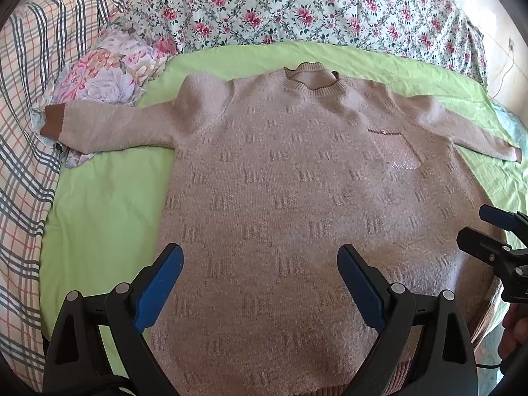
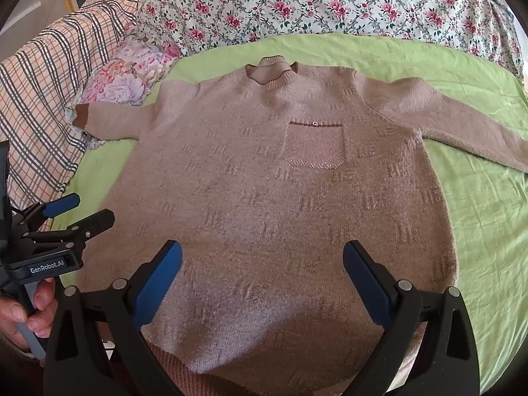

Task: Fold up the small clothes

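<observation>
On green sheet (image 2: 478, 217): beige sweater (image 2: 264, 198) flat, face up, sleeves spread, collar far. Left gripper (image 1: 260, 283) and right gripper (image 2: 262, 280) hover over hem, jaws wide apart, holding nothing.

A home bedroom: green sheet (image 2: 478, 198), floral quilt (image 2: 330, 3), checked bedding (image 1: 23, 132).
</observation>
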A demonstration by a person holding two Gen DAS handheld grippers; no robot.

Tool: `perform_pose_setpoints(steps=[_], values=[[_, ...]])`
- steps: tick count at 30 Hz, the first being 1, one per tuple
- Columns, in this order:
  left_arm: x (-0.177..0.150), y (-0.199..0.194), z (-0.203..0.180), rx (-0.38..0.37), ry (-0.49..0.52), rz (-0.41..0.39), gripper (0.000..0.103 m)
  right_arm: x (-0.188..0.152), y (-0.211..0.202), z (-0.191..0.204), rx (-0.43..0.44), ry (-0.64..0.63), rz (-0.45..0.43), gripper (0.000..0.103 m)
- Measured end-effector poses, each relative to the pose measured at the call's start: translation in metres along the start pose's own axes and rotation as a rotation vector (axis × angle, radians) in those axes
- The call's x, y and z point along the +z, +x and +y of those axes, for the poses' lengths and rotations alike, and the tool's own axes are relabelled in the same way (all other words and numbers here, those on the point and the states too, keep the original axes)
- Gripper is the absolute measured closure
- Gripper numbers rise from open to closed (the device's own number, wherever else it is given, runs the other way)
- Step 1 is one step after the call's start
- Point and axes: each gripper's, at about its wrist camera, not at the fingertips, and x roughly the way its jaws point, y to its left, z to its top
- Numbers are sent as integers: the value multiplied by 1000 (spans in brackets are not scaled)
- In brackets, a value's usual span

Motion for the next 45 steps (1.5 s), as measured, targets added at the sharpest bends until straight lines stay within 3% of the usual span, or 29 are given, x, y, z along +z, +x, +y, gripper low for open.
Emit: perform_pose_setpoints(steps=[12, 21, 26, 29, 30, 32, 35, 39, 43, 45], values=[[9, 10, 5, -15, -27, 19, 8, 6, 4, -9, 42, 44, 3, 5], [27, 31, 19, 7, -71, 33, 8, 19, 0, -61, 20, 136, -41, 5], [44, 41, 21, 24, -81, 28, 8, 25, -10, -139, -72, 250, -96, 5], [51, 48, 17, 24, -79, 32, 8, 23, -24, -205, -103, 399, -146, 6], [53, 51, 15, 25, -76, 35, 8, 21, -29, -231, -130, 457, -160, 8], [57, 57, 7, 19, -65, 48, 8, 18, -39, -276, -187, 554, -188, 30], [57, 62, -7, 11, -36, 64, 8, 11, -56, -353, -249, 746, -246, 45], [55, 73, -28, 7, 9, 92, 8, 3, -80, -429, -267, 905, -347, 47], [52, 87, -46, -10, 35, 137, 8, 9, -67, -471, -267, 968, -332, 48], [51, 91, -53, -15, 48, 145, 8, 16, -57, -485, -242, 983, -334, 57]])
